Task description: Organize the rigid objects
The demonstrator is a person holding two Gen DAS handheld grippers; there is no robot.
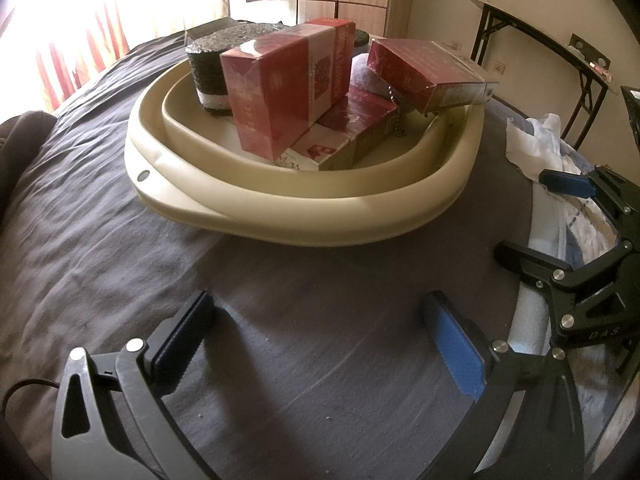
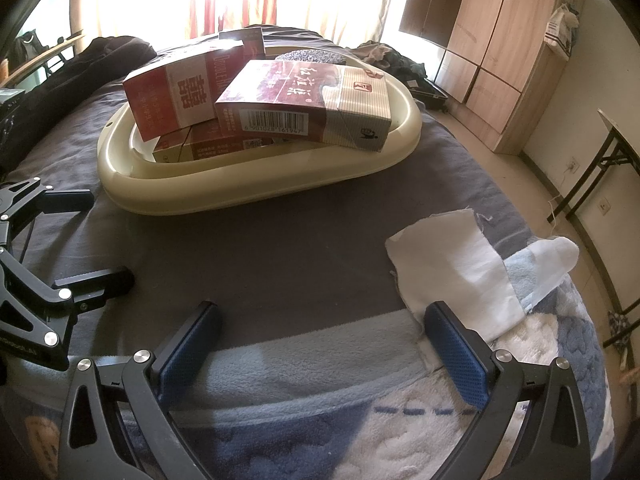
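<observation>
Several red boxes (image 1: pixel 280 92) piled in a cream basin (image 1: pixel 304 216) on the grey bed (image 1: pixel 120 248), dark foam block (image 1: pixel 212 76) behind them, white cloth (image 2: pixel 456 264) near the edge, left tongs (image 1: pixel 320 344) and right tongs (image 2: pixel 320 344) both spread wide, empty, hovering short of the basin

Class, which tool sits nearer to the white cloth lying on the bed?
Right. The right tool has one finger beside the white cloth. The left tool sits farther away, over the grey sheet before the basin.
</observation>
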